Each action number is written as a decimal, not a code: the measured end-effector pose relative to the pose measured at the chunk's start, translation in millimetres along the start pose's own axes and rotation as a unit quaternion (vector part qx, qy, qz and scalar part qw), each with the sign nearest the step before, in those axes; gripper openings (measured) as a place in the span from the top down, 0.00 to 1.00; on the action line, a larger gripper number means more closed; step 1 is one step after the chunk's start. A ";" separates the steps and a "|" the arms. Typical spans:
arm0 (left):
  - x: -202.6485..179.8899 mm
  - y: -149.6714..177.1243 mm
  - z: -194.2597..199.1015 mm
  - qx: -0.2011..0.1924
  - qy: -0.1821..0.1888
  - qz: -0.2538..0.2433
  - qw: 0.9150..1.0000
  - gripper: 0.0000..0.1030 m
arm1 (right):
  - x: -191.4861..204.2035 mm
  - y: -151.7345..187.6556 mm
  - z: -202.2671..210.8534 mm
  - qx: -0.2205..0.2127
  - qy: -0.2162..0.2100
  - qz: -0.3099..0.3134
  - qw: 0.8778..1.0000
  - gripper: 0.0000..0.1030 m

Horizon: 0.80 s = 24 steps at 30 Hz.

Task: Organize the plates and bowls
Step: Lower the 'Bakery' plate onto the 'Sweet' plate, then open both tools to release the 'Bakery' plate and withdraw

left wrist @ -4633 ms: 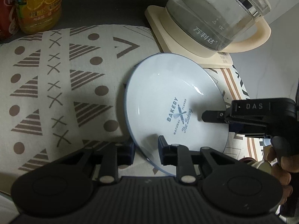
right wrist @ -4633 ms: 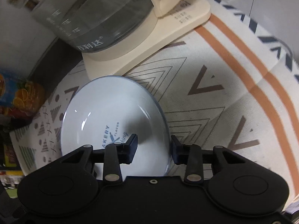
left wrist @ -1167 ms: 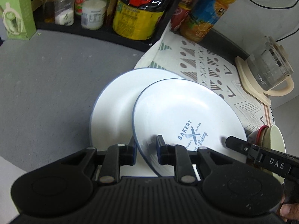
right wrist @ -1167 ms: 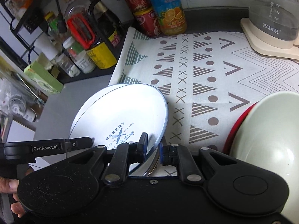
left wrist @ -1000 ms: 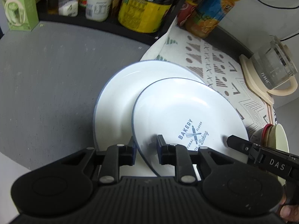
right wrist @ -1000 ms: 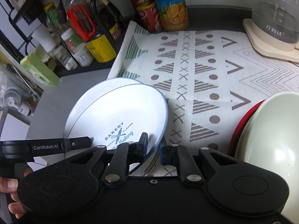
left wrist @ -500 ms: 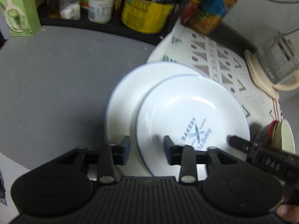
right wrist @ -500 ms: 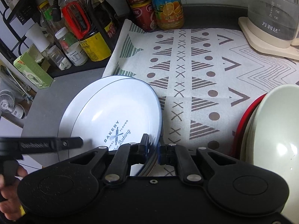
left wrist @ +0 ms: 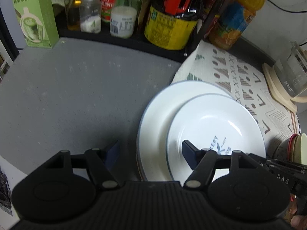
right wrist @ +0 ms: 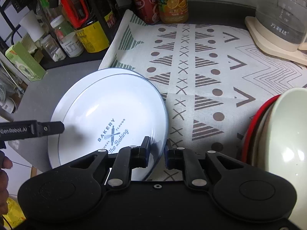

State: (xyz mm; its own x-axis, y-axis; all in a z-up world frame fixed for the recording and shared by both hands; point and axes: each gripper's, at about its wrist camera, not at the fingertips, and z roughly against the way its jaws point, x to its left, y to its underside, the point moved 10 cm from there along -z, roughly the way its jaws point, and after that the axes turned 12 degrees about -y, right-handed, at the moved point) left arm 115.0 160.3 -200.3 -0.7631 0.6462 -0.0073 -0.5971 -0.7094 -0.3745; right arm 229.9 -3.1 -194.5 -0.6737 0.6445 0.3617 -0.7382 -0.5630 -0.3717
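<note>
A white blue-rimmed plate printed "BAKERY" (left wrist: 214, 122) (right wrist: 107, 107) lies on top of a larger white plate (left wrist: 163, 103) (right wrist: 107, 71). My right gripper (right wrist: 157, 149) is shut on the Bakery plate's right rim. My left gripper (left wrist: 149, 151) is open, its jaws spread wide at the plates' near edge and holding nothing. A stack of bowls, pale green (right wrist: 287, 134) over a red-rimmed one, stands at the right and also shows in the left wrist view (left wrist: 298, 149).
The plates rest where a grey mat (left wrist: 76, 88) meets a patterned cloth (right wrist: 201, 67). Bottles and jars (left wrist: 122, 19), a green carton (left wrist: 34, 15) and juice bottles (right wrist: 172, 2) line the back. A glass kettle on a cream base (right wrist: 278, 28) stands at the far right.
My left gripper has opened wide and let go of the Bakery plate, which now lies on the larger plate. My right gripper stays shut on its rim.
</note>
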 end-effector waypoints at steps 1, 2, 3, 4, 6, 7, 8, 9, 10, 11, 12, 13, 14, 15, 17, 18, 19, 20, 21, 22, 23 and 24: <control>-0.9 2.7 -2.5 0.005 0.004 0.001 1.000 0.38 | 0.7 0.1 -1.1 0.002 0.001 0.000 1.000 0.84; -1.4 4.5 -4.3 0.008 0.008 0.001 1.000 0.40 | 1.9 0.0 -1.6 0.004 0.005 0.004 1.000 0.83; -1.9 5.8 -5.3 0.008 0.010 -0.001 1.000 0.47 | 2.7 0.0 -1.4 0.005 0.007 0.007 1.000 0.81; -1.3 6.4 -6.0 0.007 0.009 -0.004 1.000 0.58 | 3.9 0.0 -1.2 0.006 0.004 0.008 1.000 0.78; 2.2 6.3 -6.1 0.008 0.006 -0.002 1.000 0.71 | 6.7 -1.0 1.6 0.004 -0.006 0.004 1.000 0.74; 4.3 5.6 -6.7 0.008 0.004 0.001 1.000 0.76 | 7.4 -2.4 4.1 0.000 -0.007 0.003 1.000 0.74; 5.0 4.4 -6.5 0.007 0.007 0.002 1.000 0.77 | 8.6 -4.1 7.8 -0.006 -0.010 0.004 1.000 0.70; 5.3 3.3 -5.8 0.006 0.006 0.001 1.000 0.78 | 10.7 -6.3 11.8 -0.013 -0.017 0.005 1.000 0.64; 5.0 1.6 -4.5 0.003 0.003 -0.002 1.000 0.78 | 13.6 -9.1 16.8 -0.021 -0.025 0.006 0.999 0.58; 5.3 -0.5 -3.1 -0.001 -0.002 -0.005 1.000 0.78 | 16.6 -12.4 23.1 -0.031 -0.031 0.008 0.999 0.48; 5.3 -2.4 -1.6 -0.004 -0.007 -0.007 1.000 0.78 | 19.0 -16.2 29.5 -0.042 -0.035 0.013 0.998 0.42; 4.7 -4.4 0.6 -0.005 -0.008 -0.008 1.000 0.78 | 22.2 -20.0 37.2 -0.054 -0.039 0.020 0.998 0.41; 3.4 -6.5 3.0 -0.006 -0.009 -0.009 1.000 0.78 | 24.9 -23.6 45.2 -0.066 -0.044 0.026 0.997 0.37; 2.3 -9.2 6.7 -0.012 -0.011 -0.009 1.000 0.75 | 26.2 -26.7 52.5 -0.077 -0.047 0.030 0.995 0.32; -1.7 -15.3 14.3 -0.025 -0.015 -0.014 0.999 0.71 | 24.6 -31.5 67.8 -0.099 -0.047 0.031 0.993 0.20; -4.9 -17.8 17.8 -0.030 -0.014 -0.017 0.999 0.65 | 21.4 -33.2 74.1 -0.110 -0.046 0.030 0.992 0.17; -8.5 -20.1 20.9 -0.034 -0.012 -0.018 0.999 0.53 | 17.5 -34.5 80.5 -0.120 -0.043 0.027 0.991 0.16; -12.7 -22.6 23.9 -0.037 -0.008 -0.018 0.999 0.45 | 13.0 -35.6 86.3 -0.129 -0.040 0.022 0.991 0.16; -17.0 -24.8 27.1 -0.041 -0.001 -0.015 0.999 0.30 | 7.8 -36.4 90.3 -0.135 -0.037 0.016 0.990 0.13; -21.6 -26.5 30.2 -0.042 0.008 -0.013 0.999 0.19 | 2.4 -37.2 94.3 -0.142 -0.032 0.010 0.989 0.11; -25.9 -28.0 32.4 -0.043 0.013 -0.011 0.999 0.17 | -3.5 -37.4 97.6 -0.148 -0.025 0.005 0.989 0.04; -31.3 -29.7 34.4 -0.043 0.018 -0.012 0.999 0.17 | -9.7 -37.6 100.6 -0.153 -0.013 0.000 0.988 0.00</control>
State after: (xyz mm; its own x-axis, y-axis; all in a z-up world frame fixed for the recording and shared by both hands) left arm 148.1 151.4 -157.0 -0.7389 0.6732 -0.0310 -0.5897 -0.6682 -0.4537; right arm 260.6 -40.2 -98.1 -0.6775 0.6284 0.3823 -0.6951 -0.3771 -0.6120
